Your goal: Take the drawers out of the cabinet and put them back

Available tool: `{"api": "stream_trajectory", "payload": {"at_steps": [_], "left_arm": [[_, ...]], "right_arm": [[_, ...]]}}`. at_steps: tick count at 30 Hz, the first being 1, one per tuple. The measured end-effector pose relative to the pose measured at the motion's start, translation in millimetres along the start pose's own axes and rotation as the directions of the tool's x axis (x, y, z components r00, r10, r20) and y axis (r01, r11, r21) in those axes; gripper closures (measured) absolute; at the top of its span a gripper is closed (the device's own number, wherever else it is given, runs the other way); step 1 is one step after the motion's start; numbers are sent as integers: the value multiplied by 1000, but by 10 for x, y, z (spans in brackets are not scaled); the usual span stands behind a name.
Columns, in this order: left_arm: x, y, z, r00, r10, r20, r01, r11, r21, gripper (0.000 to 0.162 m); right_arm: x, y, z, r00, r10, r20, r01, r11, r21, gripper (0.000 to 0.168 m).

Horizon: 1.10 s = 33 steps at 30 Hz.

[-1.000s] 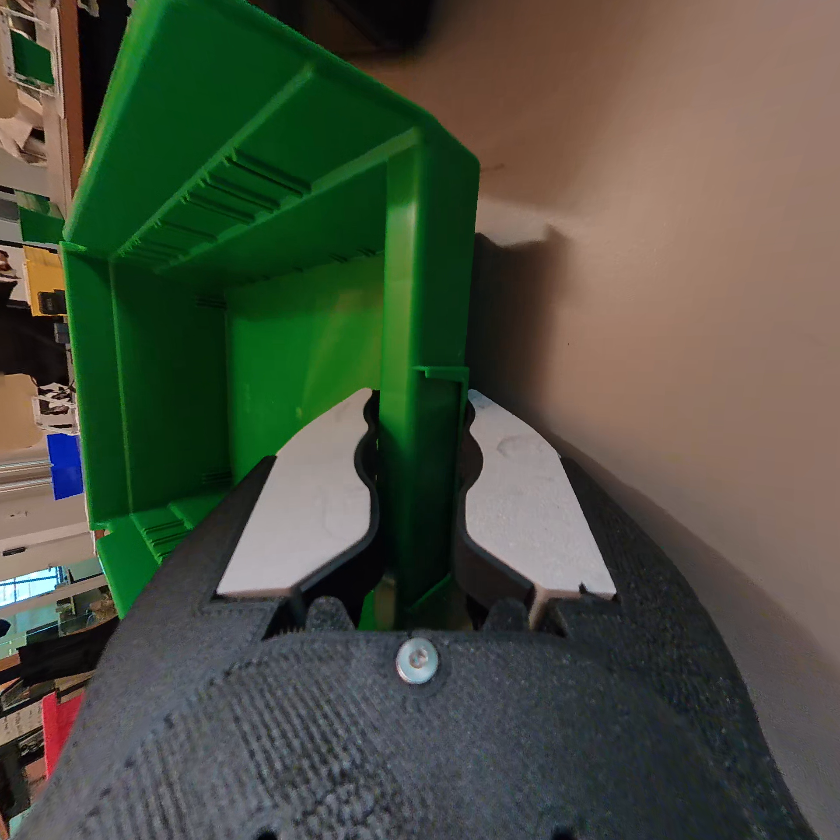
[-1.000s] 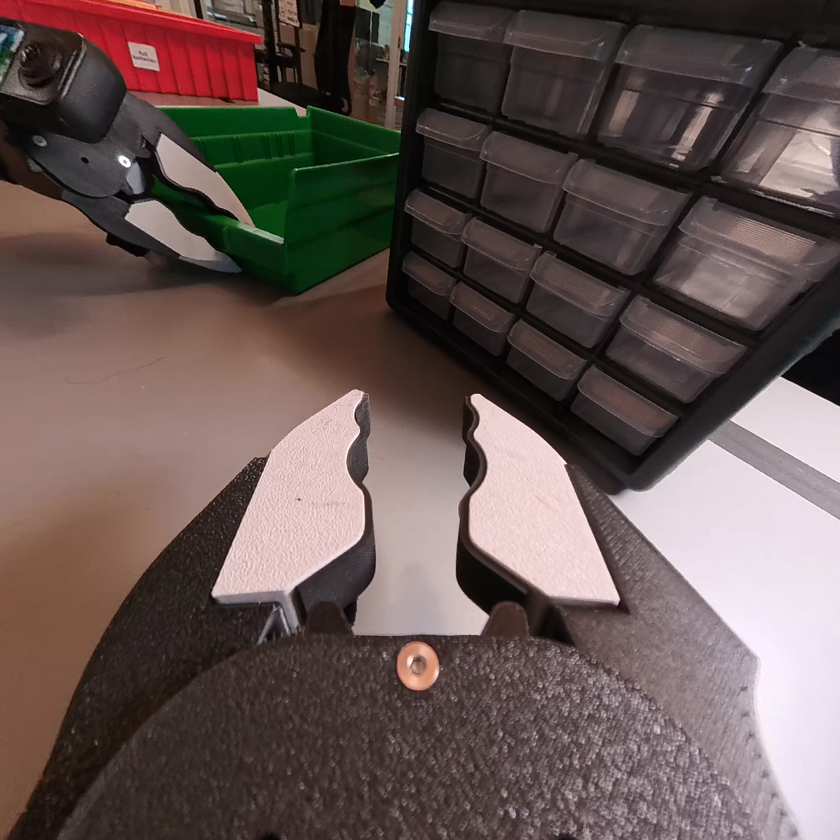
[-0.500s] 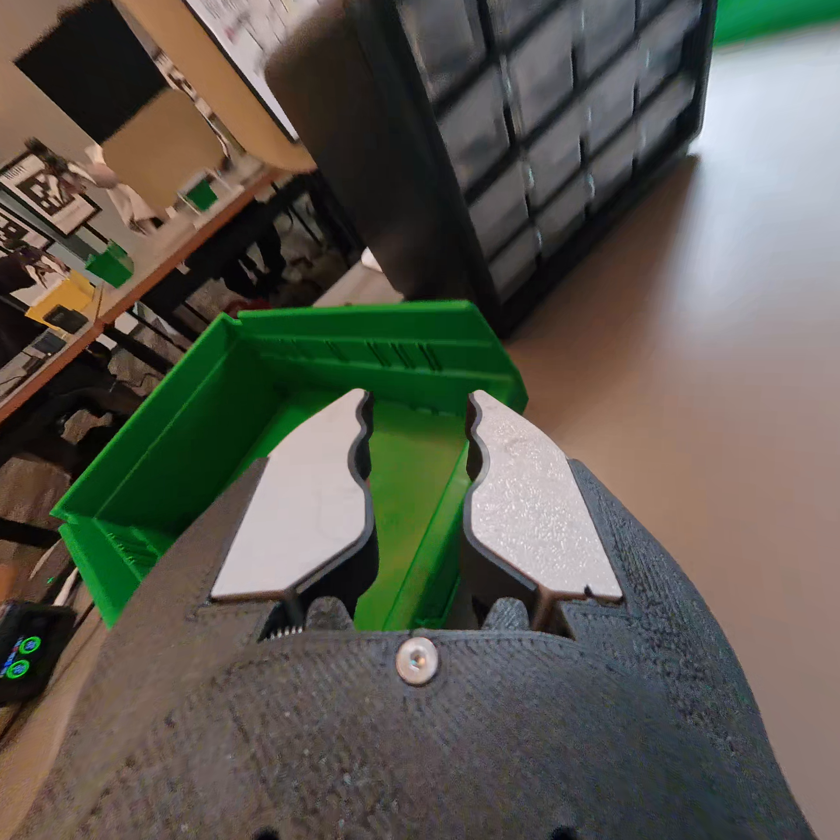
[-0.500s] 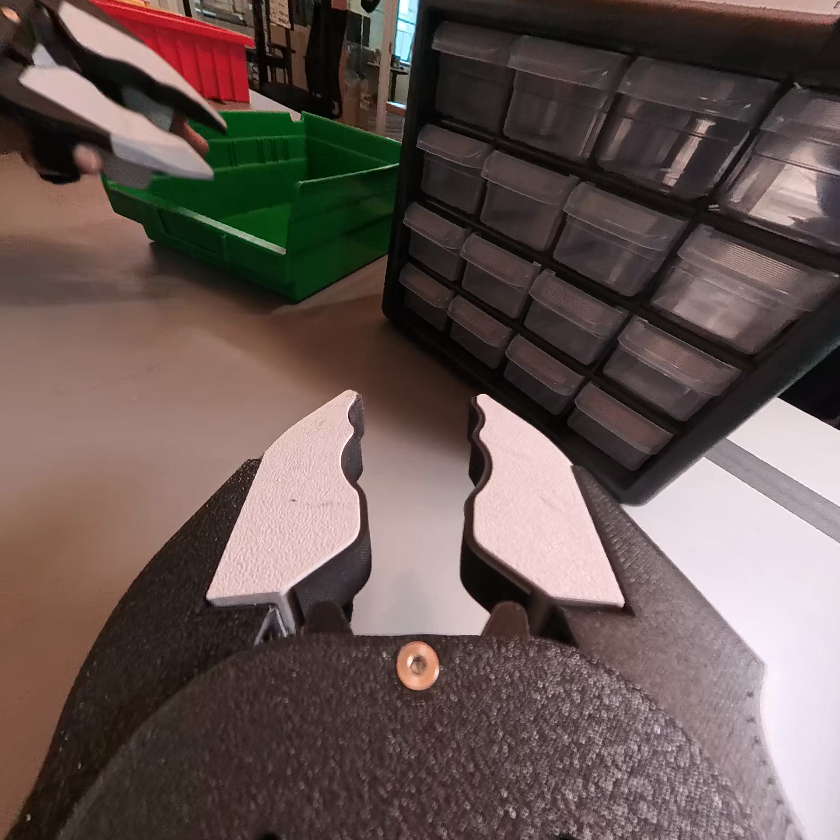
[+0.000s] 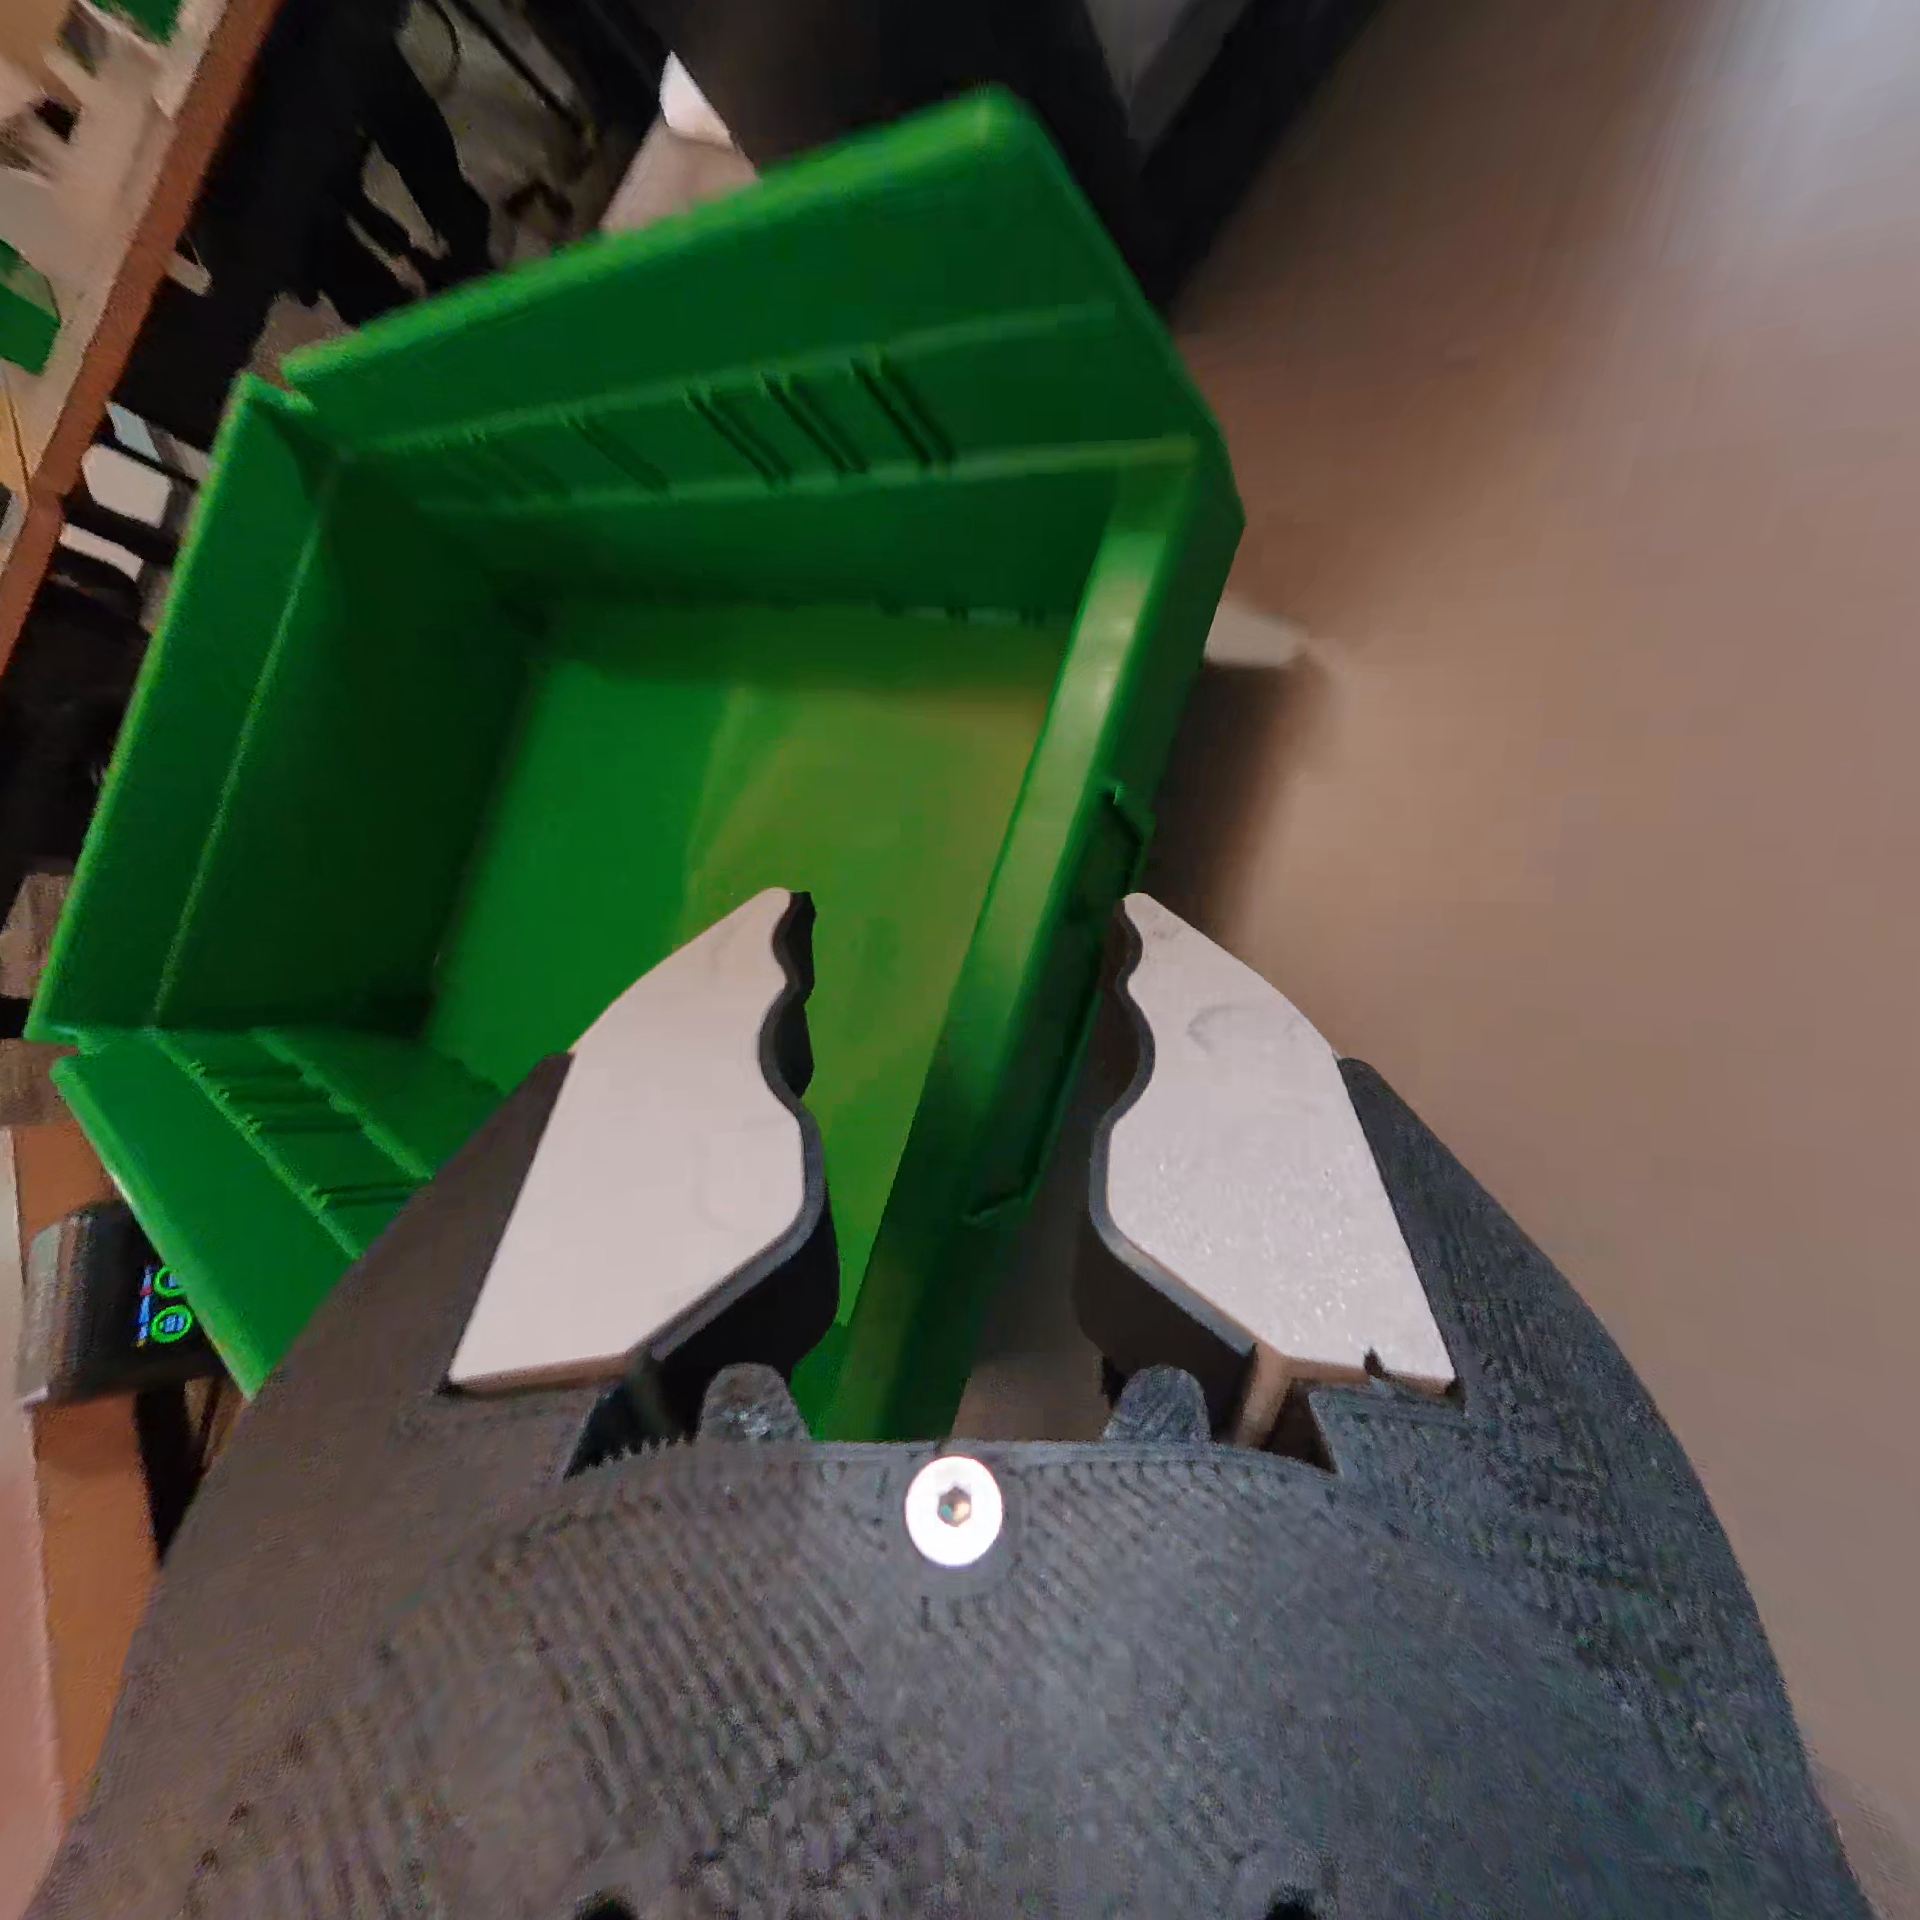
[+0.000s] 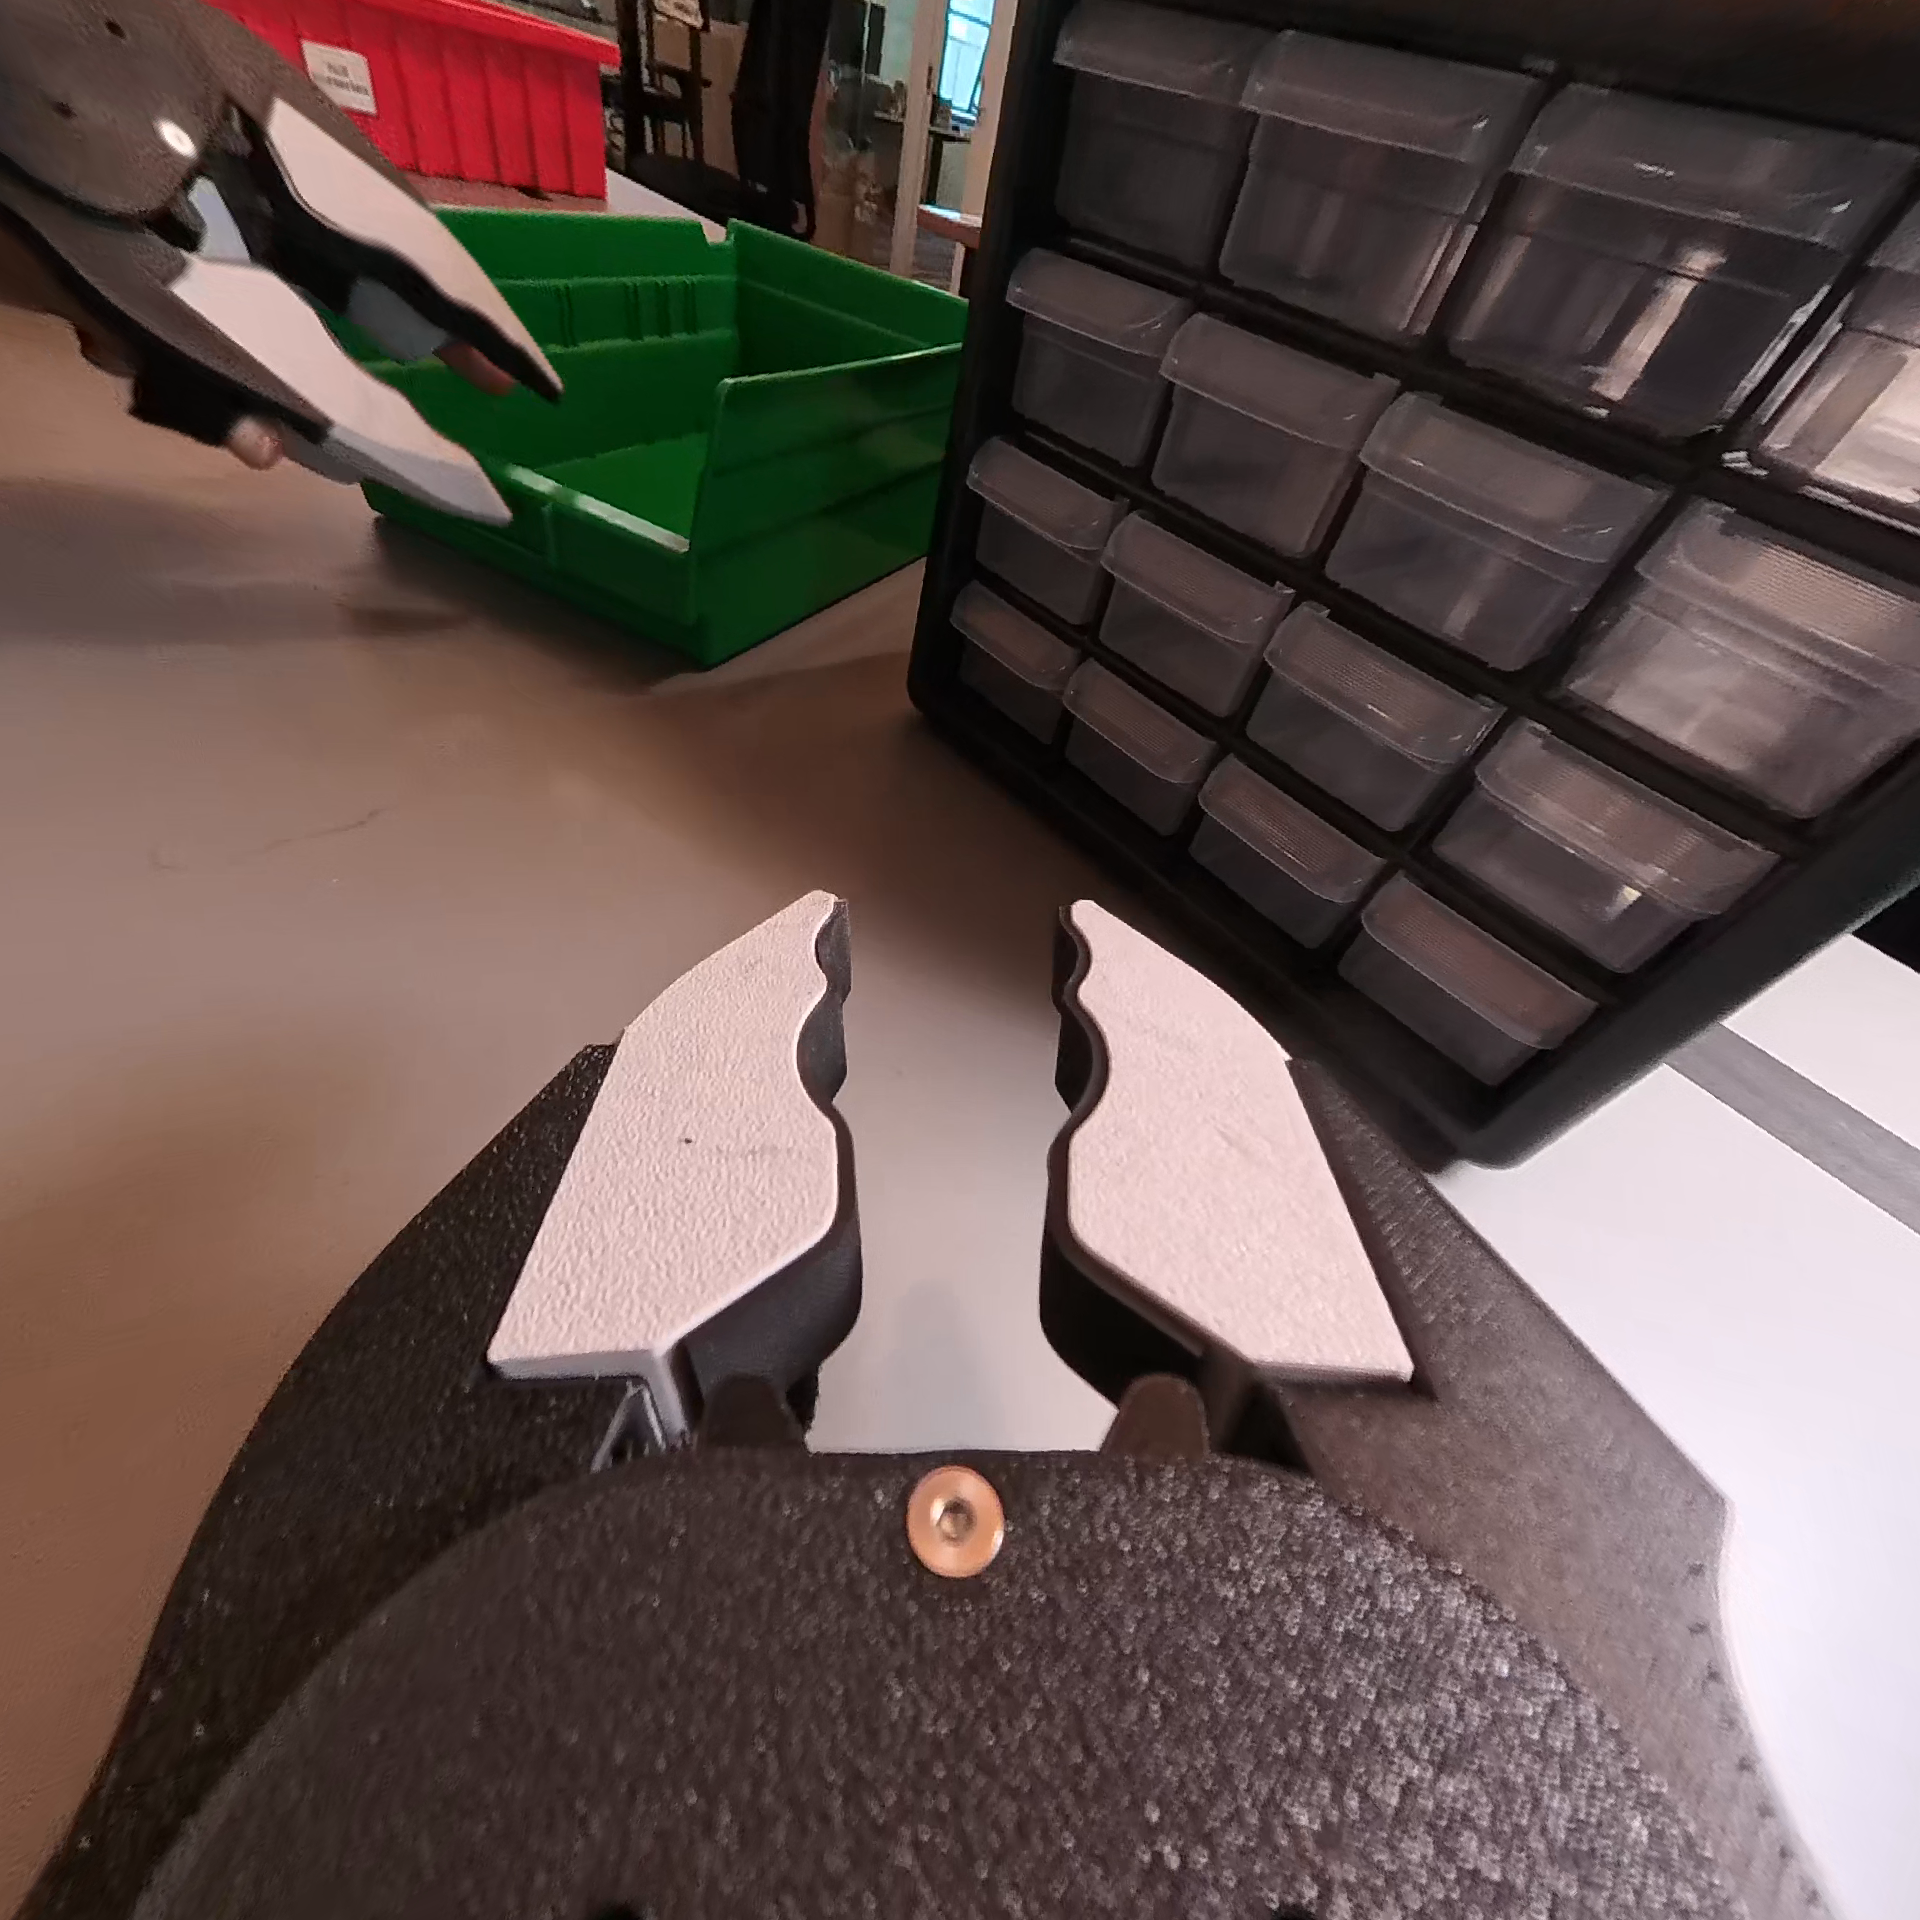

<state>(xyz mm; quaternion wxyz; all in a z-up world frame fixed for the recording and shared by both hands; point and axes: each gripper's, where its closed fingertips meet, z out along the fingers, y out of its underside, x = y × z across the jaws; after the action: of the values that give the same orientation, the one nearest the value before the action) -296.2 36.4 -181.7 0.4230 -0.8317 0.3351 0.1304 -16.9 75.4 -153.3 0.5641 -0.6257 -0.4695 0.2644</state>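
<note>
Green bin (image 5: 727, 790) empty; cabinet (image 6: 1434, 499) drawers (image 6: 1371, 717) all seated.

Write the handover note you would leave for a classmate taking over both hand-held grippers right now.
Left hand-held gripper: open, empty, over the near wall of the green bin, not clamped on it.
Right hand-held gripper: open, empty, above the table, facing the black drawer cabinet.
Bin looks empty and sits left of the cabinet.
Done: no drawer out; every clear drawer in view is seated.
Left: pull drawers out, then slide them back.
</note>
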Motion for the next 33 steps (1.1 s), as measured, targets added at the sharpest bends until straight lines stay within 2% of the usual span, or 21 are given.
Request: {"api": "stream_trajectory", "payload": {"at_steps": [1,9,14,16,22,26,29,31,33], "left_arm": [[6,65,30,1000,12,-4,-12,999,-38,106],[73,126,16,992,-48,-113,39,996,-79,111],[114,306,81,991,-24,-128,4,988,-154,110],[105,371,147,994,3,-112,-24,983,-184,120],[1,381,225,996,81,-32,-86,976,-199,123],[-63,390,210,996,85,17,-80,973,-215,120],[-52,144,71,999,42,27,-38,993,-109,115],[-33,-173,-49,999,-24,25,23,999,48,117],[-28,-496,-164,996,-75,43,64,974,217,126]], "right_arm": [[0,-2,2,1000,0,-1,0,1000,1,131],[2,3,-1,1000,2,-1,-2,1000,-1,130],[-14,28,23,1000,5,7,-4,1000,-11,130],[-26,28,24,1000,-2,8,2,1000,-13,129],[0,19,5,1000,-1,-1,1,1000,-10,129],[22,7,-6,1000,-5,-13,5,1000,-11,129],[64,-36,-6,999,-20,-37,20,1000,-9,129],[112,-102,8,998,-28,-60,27,1000,-6,130],[169,-203,29,994,-60,-95,61,998,0,130]]}}
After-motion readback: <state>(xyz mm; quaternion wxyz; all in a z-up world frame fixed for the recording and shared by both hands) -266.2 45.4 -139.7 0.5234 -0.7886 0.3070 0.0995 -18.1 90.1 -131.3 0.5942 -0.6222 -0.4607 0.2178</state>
